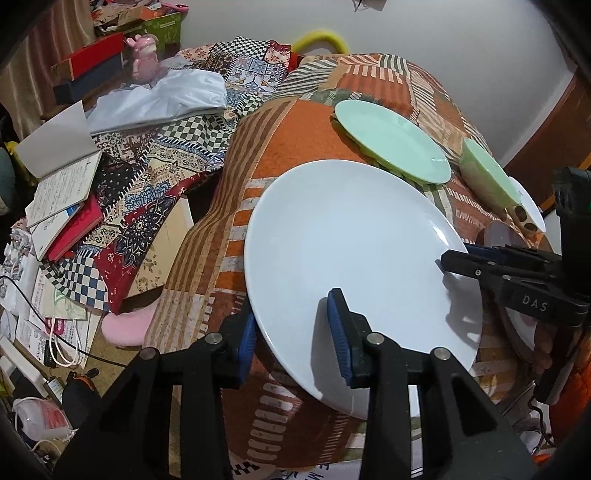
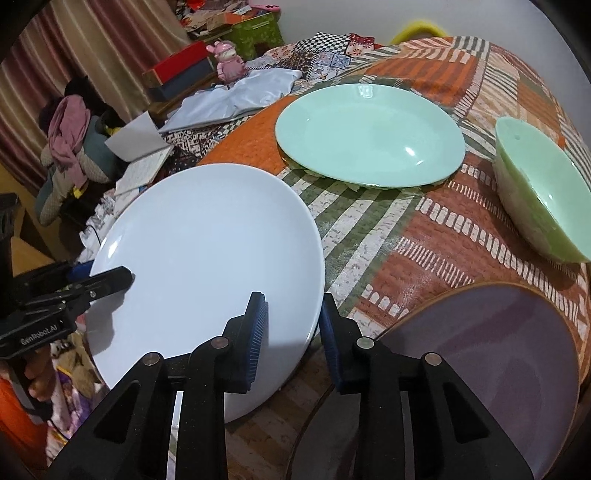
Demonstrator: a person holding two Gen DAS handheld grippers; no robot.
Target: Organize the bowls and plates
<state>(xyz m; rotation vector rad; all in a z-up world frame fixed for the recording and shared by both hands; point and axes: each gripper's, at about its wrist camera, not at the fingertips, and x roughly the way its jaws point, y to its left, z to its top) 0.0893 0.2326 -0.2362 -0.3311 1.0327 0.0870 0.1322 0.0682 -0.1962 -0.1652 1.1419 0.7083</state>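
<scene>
Left gripper (image 1: 291, 328) clamps white plate (image 1: 351, 240) rim at 7 o'clock. Right gripper (image 2: 291, 328) clamps rim at 4. Green plate (image 2: 369, 133) at 1.

White wall (image 1: 443, 33), striped curtain (image 2: 92, 48) — cluttered floor (image 1: 44, 332).

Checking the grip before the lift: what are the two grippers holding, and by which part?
Both hold the white plate by its rim: the left gripper clamps the near left edge, the right gripper the opposite right edge.
</scene>
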